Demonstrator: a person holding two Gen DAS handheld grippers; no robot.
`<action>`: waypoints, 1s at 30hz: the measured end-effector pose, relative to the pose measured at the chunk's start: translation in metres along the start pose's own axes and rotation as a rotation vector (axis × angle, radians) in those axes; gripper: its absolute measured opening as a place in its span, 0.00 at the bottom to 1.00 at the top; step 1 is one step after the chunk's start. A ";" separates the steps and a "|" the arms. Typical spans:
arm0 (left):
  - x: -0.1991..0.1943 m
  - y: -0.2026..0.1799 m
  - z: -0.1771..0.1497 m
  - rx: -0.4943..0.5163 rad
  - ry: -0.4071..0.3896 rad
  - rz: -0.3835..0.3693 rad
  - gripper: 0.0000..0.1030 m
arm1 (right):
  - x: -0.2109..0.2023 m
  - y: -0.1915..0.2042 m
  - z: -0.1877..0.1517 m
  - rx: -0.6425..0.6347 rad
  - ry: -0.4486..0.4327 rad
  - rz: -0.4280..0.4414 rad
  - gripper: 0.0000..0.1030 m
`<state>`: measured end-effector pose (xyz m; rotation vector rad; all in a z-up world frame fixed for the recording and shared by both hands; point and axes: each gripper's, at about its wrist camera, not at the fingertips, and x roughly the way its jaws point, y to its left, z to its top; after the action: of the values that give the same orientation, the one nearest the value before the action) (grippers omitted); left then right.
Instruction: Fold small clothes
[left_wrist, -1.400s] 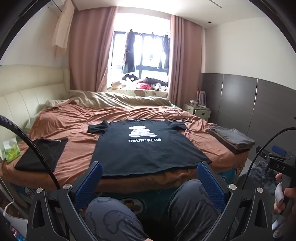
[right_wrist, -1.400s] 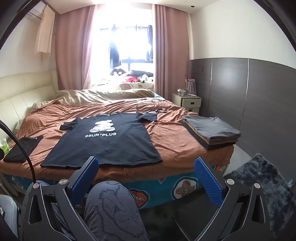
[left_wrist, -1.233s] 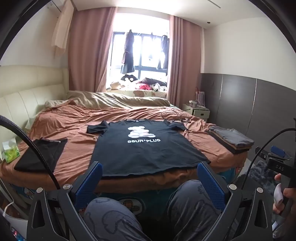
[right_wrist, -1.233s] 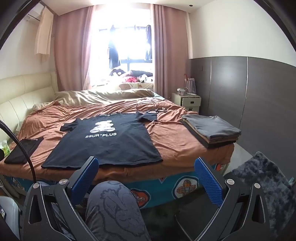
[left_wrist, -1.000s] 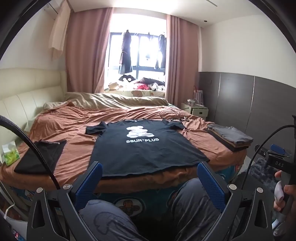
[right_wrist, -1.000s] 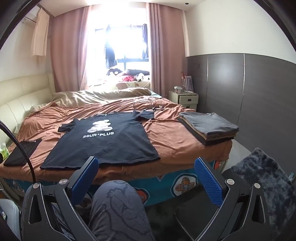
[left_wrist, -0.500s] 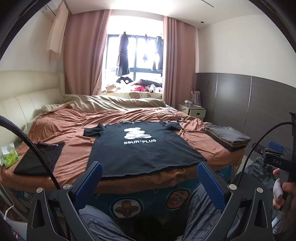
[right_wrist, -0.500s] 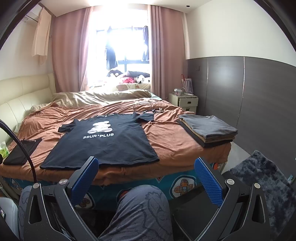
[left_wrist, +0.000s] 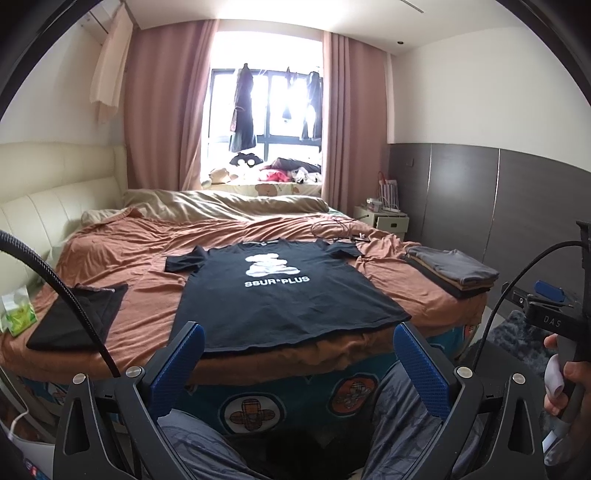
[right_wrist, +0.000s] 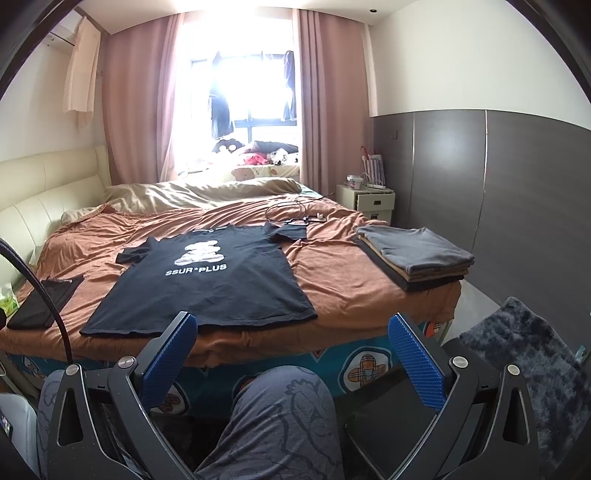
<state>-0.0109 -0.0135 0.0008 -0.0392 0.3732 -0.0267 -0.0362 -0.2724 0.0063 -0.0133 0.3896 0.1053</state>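
A black T-shirt (left_wrist: 284, 295) (right_wrist: 210, 280) with a white bear print and "SSUR*PLUS" lies spread flat, face up, on the rust-brown bed sheet (left_wrist: 129, 258) (right_wrist: 351, 284), hem toward me. My left gripper (left_wrist: 295, 354) hangs open just short of the bed's near edge, below the shirt's hem, with nothing between its blue-padded fingers. My right gripper (right_wrist: 291, 347) is open and empty too, held before the bed edge, below and right of the hem. The right gripper's body (left_wrist: 550, 317) and the hand holding it show at the left wrist view's right edge.
A stack of folded grey and brown clothes (left_wrist: 450, 269) (right_wrist: 413, 258) sits on the bed's right corner. A folded black garment (left_wrist: 77, 317) and a green tissue pack (left_wrist: 18, 310) lie at the left. Cables (right_wrist: 291, 216) lie behind the shirt. The person's patterned trouser legs (right_wrist: 277, 417) and a dark rug (right_wrist: 524, 365) are below.
Both grippers have risen and tilted up a little, so the bed sits lower in view. The person's knees have dropped and shifted below the fingers. The shirt has not moved.
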 end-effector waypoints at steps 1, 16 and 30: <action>0.000 0.000 0.000 0.000 0.000 -0.002 1.00 | 0.000 0.000 0.000 0.001 -0.001 0.002 1.00; -0.007 0.008 -0.002 -0.023 -0.006 0.009 1.00 | -0.006 0.003 -0.002 -0.001 -0.001 -0.002 1.00; -0.008 0.011 -0.005 -0.030 -0.007 0.005 1.00 | -0.004 -0.001 -0.004 0.005 0.004 0.008 1.00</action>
<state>-0.0203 -0.0027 -0.0012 -0.0684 0.3663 -0.0161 -0.0410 -0.2741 0.0039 -0.0068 0.3941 0.1119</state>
